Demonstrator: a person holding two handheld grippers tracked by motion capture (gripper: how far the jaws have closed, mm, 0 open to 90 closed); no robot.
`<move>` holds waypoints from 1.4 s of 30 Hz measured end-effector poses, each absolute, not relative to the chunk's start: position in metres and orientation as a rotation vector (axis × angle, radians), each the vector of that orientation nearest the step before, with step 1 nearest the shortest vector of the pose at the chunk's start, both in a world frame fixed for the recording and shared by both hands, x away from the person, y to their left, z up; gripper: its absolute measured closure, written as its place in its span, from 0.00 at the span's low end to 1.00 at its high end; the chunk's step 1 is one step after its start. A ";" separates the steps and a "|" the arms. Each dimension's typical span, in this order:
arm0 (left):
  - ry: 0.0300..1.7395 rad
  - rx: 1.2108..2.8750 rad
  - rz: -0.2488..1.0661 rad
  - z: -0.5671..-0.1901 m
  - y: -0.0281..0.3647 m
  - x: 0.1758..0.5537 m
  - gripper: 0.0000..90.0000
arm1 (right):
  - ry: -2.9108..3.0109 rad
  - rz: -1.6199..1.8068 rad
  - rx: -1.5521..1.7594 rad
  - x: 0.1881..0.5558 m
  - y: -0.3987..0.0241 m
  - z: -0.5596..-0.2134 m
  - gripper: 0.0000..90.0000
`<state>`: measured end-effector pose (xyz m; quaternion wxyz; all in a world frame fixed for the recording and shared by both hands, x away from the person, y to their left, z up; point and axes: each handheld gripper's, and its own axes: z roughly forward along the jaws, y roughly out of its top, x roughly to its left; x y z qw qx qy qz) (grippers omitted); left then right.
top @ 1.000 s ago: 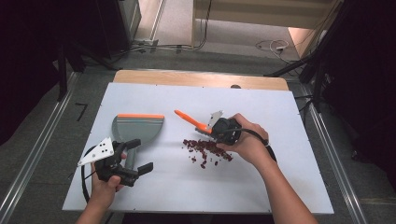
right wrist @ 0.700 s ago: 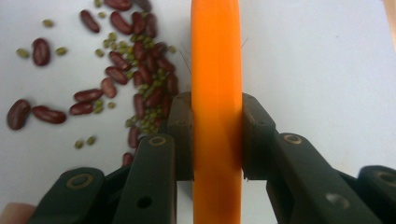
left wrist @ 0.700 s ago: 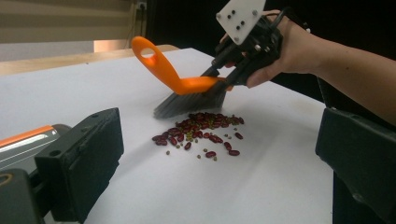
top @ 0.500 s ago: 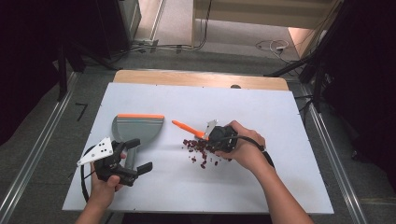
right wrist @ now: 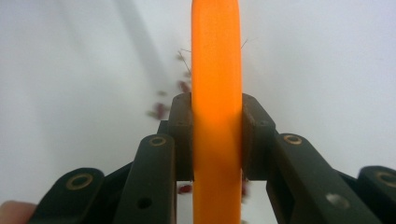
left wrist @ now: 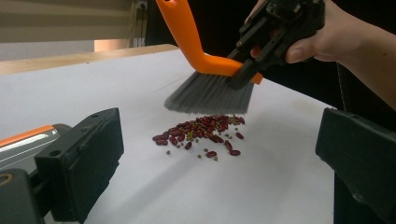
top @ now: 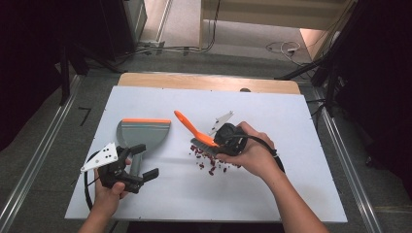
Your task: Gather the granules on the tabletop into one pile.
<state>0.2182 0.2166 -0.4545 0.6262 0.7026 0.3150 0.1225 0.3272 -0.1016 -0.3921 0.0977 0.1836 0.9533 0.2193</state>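
A heap of red beans (top: 211, 160) (left wrist: 201, 133) lies on the white table (top: 272, 116). My right gripper (top: 228, 138) (left wrist: 261, 51) (right wrist: 217, 130) is shut on the orange brush (top: 194, 131) (right wrist: 217, 70). The brush's grey bristles (left wrist: 205, 91) hang just above the far edge of the heap, clear of the table. To the left lies a grey dustpan (top: 143, 133) with an orange lip (left wrist: 25, 135). My left gripper (top: 145, 161) (left wrist: 215, 172) rests beside the pan, open, with nothing between its fingers, and faces the beans.
The white board ends at a wooden strip (top: 209, 81) at the far side. Metal rails (top: 340, 145) run along both sides. Bare table lies in front of the beans and to their right.
The right hand dipped the brush toward the beans, then raised it a little, and the handle tip now points higher. The left gripper and the dustpan have stayed put.
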 end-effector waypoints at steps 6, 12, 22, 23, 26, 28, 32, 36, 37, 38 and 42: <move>0.724 1.608 0.285 -0.454 0.218 0.217 0.02 | 2.952 0.696 0.599 0.328 -0.083 -0.407 0.76; 0.724 1.604 0.284 -0.454 0.220 0.217 0.02 | 3.112 0.690 0.708 0.338 -0.074 -0.429 0.76; 0.724 1.603 0.284 -0.454 0.220 0.217 0.02 | 3.050 0.708 0.997 0.366 -0.093 -0.437 0.76; 0.724 1.603 0.284 -0.454 0.220 0.217 0.02 | 3.044 0.714 1.012 0.367 -0.097 -0.437 0.76; 0.724 1.605 0.283 -0.454 0.219 0.217 0.02 | 3.023 0.720 1.037 0.371 -0.105 -0.437 0.76; 0.722 1.608 0.283 -0.454 0.219 0.218 0.02 | 3.010 0.712 1.041 0.373 -0.110 -0.436 0.76; 0.723 1.607 0.284 -0.454 0.219 0.218 0.02 | 2.984 0.704 0.997 0.373 -0.114 -0.430 0.76; 0.724 1.608 0.283 -0.454 0.219 0.218 0.02 | 2.966 0.710 0.912 0.369 -0.121 -0.418 0.76; 0.723 1.609 0.284 -0.454 0.219 0.218 0.02 | 2.972 0.714 0.888 0.368 -0.124 -0.415 0.76; 0.725 1.608 0.283 -0.454 0.218 0.218 0.02 | 2.982 0.713 0.851 0.367 -0.127 -0.412 0.76; 0.726 1.607 0.281 -0.454 0.218 0.218 0.02 | 3.053 0.693 0.639 0.359 -0.142 -0.409 0.76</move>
